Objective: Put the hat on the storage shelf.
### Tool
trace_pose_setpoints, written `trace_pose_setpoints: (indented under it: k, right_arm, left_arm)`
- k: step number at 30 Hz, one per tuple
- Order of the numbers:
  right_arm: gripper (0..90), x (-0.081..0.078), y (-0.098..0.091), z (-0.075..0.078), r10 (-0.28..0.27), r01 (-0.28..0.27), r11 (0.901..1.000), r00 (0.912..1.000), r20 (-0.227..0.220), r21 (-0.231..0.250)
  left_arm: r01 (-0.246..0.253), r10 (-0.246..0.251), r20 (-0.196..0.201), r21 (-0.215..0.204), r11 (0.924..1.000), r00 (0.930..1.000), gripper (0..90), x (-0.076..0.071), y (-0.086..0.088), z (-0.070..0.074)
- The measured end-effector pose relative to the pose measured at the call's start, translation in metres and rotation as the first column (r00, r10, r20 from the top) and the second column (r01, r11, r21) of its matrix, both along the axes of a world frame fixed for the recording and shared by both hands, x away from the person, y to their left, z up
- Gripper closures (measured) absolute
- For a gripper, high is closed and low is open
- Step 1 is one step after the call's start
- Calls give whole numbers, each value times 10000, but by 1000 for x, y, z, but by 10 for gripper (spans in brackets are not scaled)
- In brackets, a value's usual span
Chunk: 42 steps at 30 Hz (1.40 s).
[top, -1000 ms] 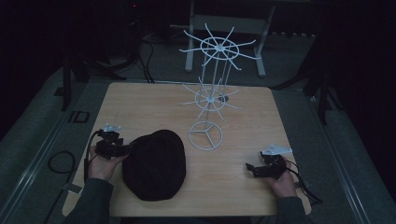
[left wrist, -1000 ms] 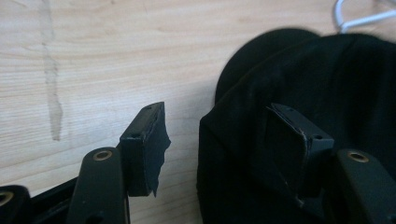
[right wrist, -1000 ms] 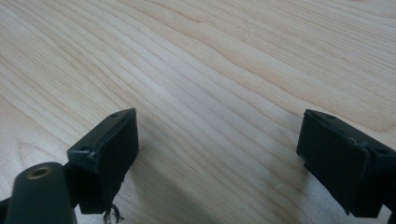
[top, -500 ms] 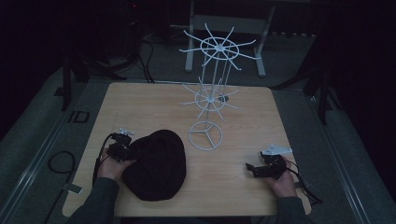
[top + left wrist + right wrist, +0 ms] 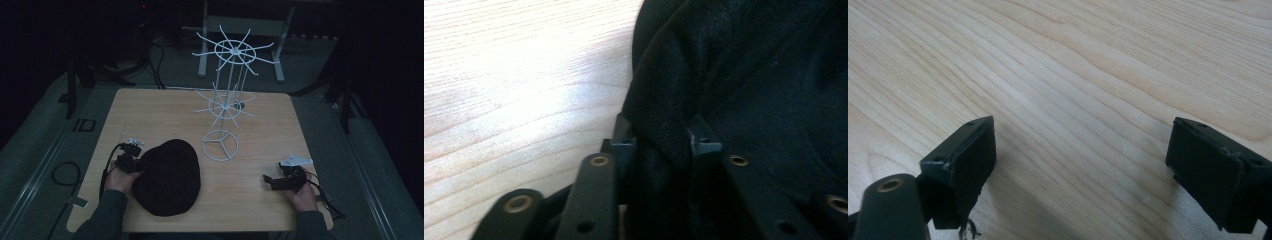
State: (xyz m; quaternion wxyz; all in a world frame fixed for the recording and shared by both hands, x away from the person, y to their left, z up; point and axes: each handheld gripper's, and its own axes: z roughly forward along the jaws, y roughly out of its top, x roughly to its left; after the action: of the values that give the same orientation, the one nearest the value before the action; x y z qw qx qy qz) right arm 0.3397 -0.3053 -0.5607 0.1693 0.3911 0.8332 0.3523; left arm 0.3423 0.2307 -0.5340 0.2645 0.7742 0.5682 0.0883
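Black hat (image 5: 167,177) lying on wooden counter (image 5: 260,125), near front-left edge, beside white wire stand (image 5: 225,105). Left claw (image 5: 659,145) pinched shut on a fold of hat's left rim. Right claw (image 5: 1080,165) gaping wide, empty, low over bare counter at front right, well apart from hat.

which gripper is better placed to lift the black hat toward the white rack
Left. The left gripper already pinches a fold of the black hat; the right gripper sits open over bare table, away from the hat.
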Motion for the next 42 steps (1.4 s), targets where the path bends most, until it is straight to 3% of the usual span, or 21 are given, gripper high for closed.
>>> trace_pose_setpoints:
  k: [6, 17, 26, 42]
  right_arm:
    - [125, 0, 0, 0, 2, -2, 10000, 10000, 2, 2]
    - [125, 0, 0, 0, 2, -2, 10000, 10000, 1, 1]
    - [125, 0, 0, 0, 1, -1, 10000, 10000, 0, 2]
    - [125, 0, 0, 0, -3, 3, 10000, 10000, -3, 3]
  left_arm:
    - [-96, 102, 113, -549, 9984, 9999, 781, -2, 6, 3]
    - [-206, 278, 743, -952, 9952, 9968, 779, -7, 11, 25]
    - [-281, 419, 1345, -1029, 9943, 9900, 776, -13, 18, 44]
    - [-433, 786, 2123, -1659, 9852, 9740, 773, -23, 37, 77]
